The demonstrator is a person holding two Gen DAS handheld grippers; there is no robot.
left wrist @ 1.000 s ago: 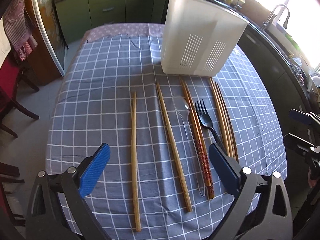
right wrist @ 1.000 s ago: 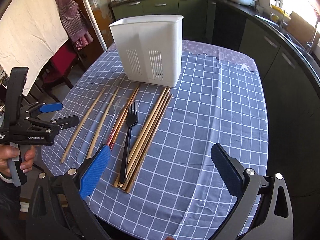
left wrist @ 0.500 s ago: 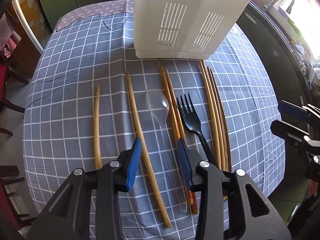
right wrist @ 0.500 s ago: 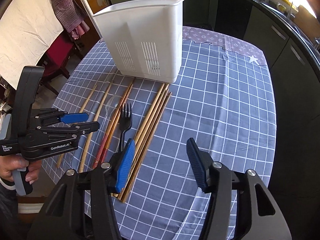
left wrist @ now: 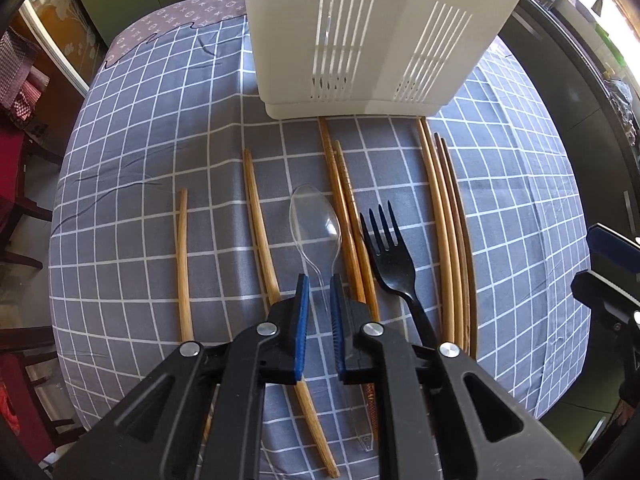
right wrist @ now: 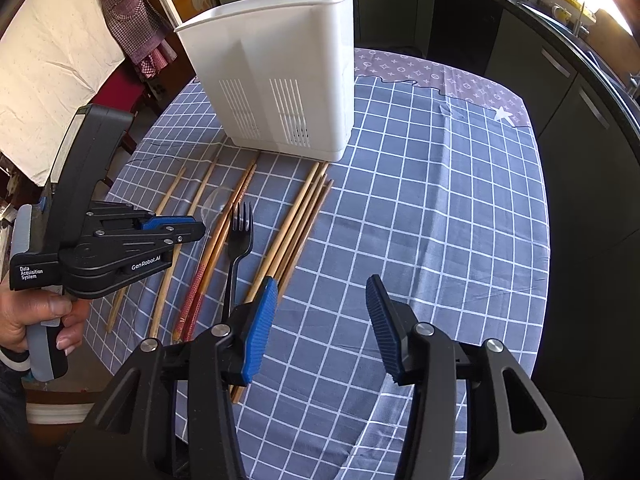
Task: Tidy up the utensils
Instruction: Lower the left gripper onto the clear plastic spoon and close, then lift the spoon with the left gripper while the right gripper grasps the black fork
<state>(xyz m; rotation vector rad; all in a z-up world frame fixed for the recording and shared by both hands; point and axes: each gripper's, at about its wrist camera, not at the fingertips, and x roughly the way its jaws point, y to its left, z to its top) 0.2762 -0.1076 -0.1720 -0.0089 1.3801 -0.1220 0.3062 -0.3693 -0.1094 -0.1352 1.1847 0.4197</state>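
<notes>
A clear plastic spoon [left wrist: 316,220] lies on the checked tablecloth among several wooden chopsticks [left wrist: 448,240] and a black plastic fork [left wrist: 394,264]. My left gripper [left wrist: 319,280] is nearly shut, its blue pads either side of the spoon's handle just above the cloth; whether they touch it I cannot tell. It also shows in the right wrist view [right wrist: 198,230]. A white slotted utensil holder [left wrist: 372,28] stands behind the row. My right gripper [right wrist: 322,284] is open and empty over bare cloth right of the chopsticks [right wrist: 296,224].
The round table's edge [left wrist: 56,240] drops off at the left, with red chairs beyond. Dark kitchen cabinets [right wrist: 560,80] ring the back and right. The holder [right wrist: 280,80] stands at the far middle of the table.
My left gripper moved forward and down over the utensils and narrowed from wide open to a small gap around the spoon handle. My right gripper moved forward and narrowed partly.
</notes>
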